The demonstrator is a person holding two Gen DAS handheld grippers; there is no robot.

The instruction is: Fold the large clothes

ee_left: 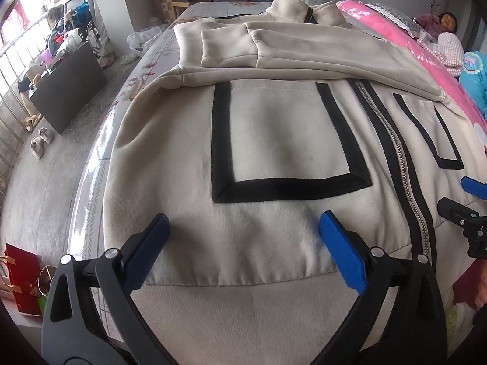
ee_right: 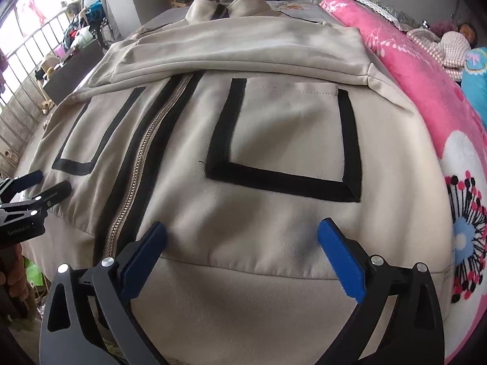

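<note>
Both grippers are seen spread wide over the jacket's bottom edge, nothing pinched between the pads. No earlier picture is given, so only the present stance is noted.

Left wrist view, left to right: bare floor [ee_left: 45, 188] and bed edge [ee_left: 91, 200] are seen left of the jaws. Left gripper [ee_left: 243, 228] is held with its jaws released, both blue pads just above the hem [ee_left: 237, 301], fabric lying flat between them, not grasped. Jacket [ee_left: 274, 228], beige, is laid flat and zipped on the bed, directly ahead of and under the jaws. Left pocket [ee_left: 286, 140], outlined in black trim, is seen straight ahead of the jaws. Sleeves [ee_left: 274, 51] are folded across the chest beyond the pocket, collar [ee_left: 292, 7] at the far end. Zipper [ee_left: 398, 158] runs right of the right pad. Right gripper's tips are seen at the right edge, beyond the zipper.

Right wrist view, left to right: left gripper's tips are seen at the left edge, over the hem. Zipper [ee_right: 137, 164] runs just left of the left pad. Right gripper [ee_right: 242, 231] is held with its jaws released, pads apart over the seam above the hem band [ee_right: 243, 298], cloth between them ungrasped. Right pocket [ee_right: 289, 140] is seen straight ahead of the jaws. Pink blanket [ee_right: 426, 115] lies right of the right pad, touching the jacket's side.

Whether the pads touch the cloth cannot be told.
</note>
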